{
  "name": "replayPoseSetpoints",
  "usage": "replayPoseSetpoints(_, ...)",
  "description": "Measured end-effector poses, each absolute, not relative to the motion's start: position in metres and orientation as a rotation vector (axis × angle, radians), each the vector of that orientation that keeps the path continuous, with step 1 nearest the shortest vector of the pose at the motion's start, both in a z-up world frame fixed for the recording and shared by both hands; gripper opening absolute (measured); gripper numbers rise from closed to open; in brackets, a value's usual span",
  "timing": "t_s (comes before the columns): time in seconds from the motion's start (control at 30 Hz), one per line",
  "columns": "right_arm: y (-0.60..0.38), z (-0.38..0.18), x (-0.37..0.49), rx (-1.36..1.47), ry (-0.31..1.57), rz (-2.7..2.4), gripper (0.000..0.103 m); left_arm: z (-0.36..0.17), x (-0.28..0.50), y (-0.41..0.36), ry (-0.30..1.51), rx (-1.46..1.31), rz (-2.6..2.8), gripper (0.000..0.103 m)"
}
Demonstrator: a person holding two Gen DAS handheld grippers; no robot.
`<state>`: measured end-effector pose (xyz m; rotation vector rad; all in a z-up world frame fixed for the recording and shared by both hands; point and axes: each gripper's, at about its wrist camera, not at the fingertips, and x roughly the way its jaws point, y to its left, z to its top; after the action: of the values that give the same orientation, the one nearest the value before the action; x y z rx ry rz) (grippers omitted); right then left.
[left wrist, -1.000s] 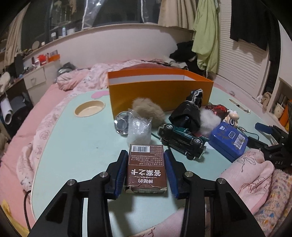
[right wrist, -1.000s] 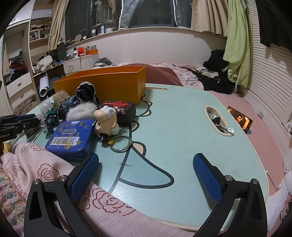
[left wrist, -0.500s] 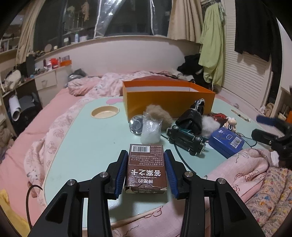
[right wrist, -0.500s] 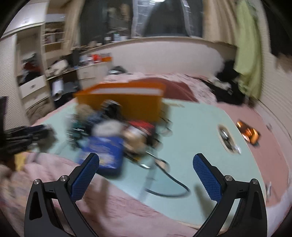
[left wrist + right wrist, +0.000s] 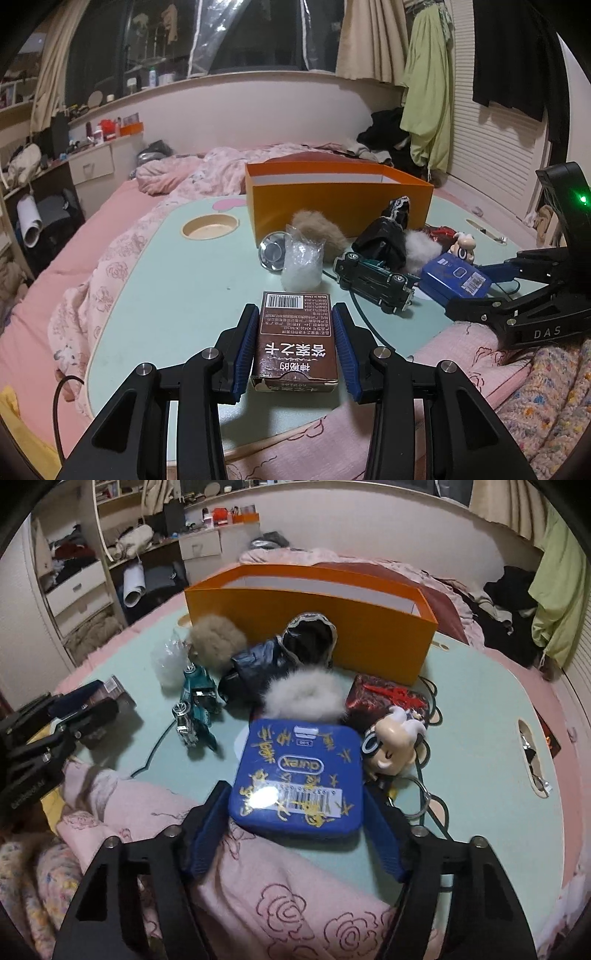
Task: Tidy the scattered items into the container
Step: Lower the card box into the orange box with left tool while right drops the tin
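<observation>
I am gripping the brown carton (image 5: 295,343) in my left gripper (image 5: 295,347) while my right gripper (image 5: 295,827) is closing around the blue box (image 5: 299,775), pads not yet pressing.

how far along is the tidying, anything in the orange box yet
Nothing shows inside the orange box, though its floor is hidden. In hand: the left gripper clamps the brown carton; the right gripper's jaws are closing around the blue tin. Left: toy car, furry balls, figurine.
</observation>
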<state>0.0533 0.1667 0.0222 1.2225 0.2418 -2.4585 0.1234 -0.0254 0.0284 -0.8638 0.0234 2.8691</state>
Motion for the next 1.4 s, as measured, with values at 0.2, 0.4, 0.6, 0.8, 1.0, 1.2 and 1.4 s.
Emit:
replayPoseSetpoints(0.2, 0.175, 0.032, 0.074, 1.105, 0.237, -2.458, 0.067, 0.034, 0.127, -0.027, 0.032, -0.828, 2.885, 0.039)
replayPoseSetpoints(0.4, 0.184, 0.054, 0.094, 0.958, 0.163, -2.454, 0.067, 0.062, 0.130, -0.033, -0.008, -0.744, 2.885, 0.039)
replayPoseSetpoints(0.6, 0.178, 0.081, 0.089, 0.849, 0.159, -2.484, 0.067, 0.096, 0.112, -0.033, 0.001, -0.644, 2.896, 0.039)
replayPoseSetpoints(0.8, 0.180, 0.112, 0.053, 0.749, 0.123, -2.566, 0.067, 0.126, 0.066, -0.025, 0.050, -0.589, 2.882, 0.039)
replayPoseSetpoints(1.0, 0.177, 0.128, -0.018, 0.768, 0.048, -2.598, 0.067, 0.126, -0.020, -0.015, 0.004, -0.764, 2.804, 0.039)
replayPoseSetpoints(1.2, 0.166, 0.097, -0.096, 1.019, 0.002, -2.572, 0.067, 0.093, -0.094, -0.001, -0.044, -1.039, 2.717, 0.039)
replayPoseSetpoints(1.4, 0.165, 0.072, -0.137, 1.198, -0.049, -2.563, 0.068, 0.069, -0.126, 0.004, 0.022, -1.214, 2.723, 0.057)
